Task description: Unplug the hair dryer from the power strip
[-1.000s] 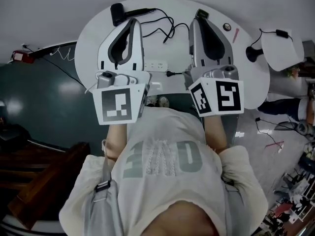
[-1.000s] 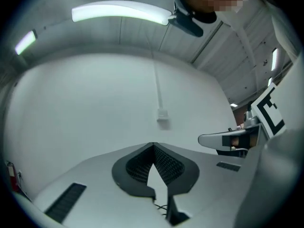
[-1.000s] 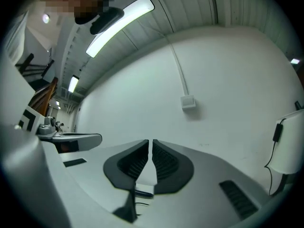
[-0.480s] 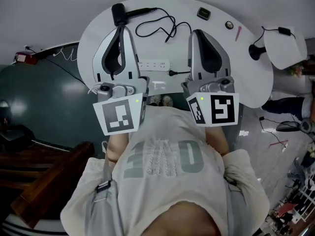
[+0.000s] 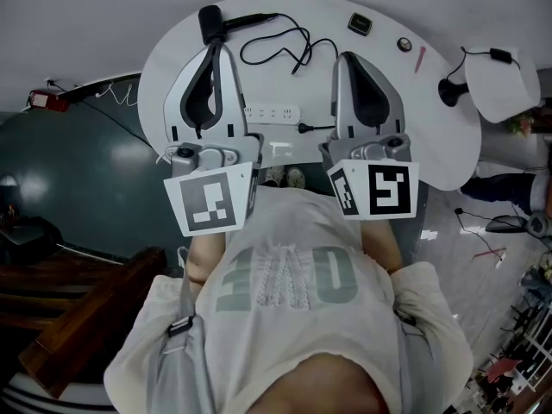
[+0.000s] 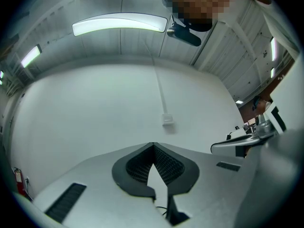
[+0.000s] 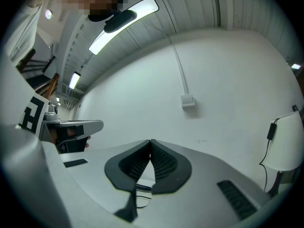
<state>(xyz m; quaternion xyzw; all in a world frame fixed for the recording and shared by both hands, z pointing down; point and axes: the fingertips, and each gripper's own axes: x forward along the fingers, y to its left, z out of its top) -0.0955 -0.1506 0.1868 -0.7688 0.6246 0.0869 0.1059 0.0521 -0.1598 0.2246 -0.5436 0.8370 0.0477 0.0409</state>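
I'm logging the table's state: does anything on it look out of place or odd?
Nothing spilled or damaged. The cord of the black hair dryer sprawls in loose loops over the white round table, and its black plug lies on the tabletop beside the end of the white power strip, apparently unplugged.

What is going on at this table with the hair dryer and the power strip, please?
A person holds a gripper in each hand above a white table. The left gripper and the right gripper are both shut and empty; the right one's jaws have just closed on nothing. The hair dryer lies at the far edge. Its plug seems to lie beside the power strip, so the unplugging looks done.
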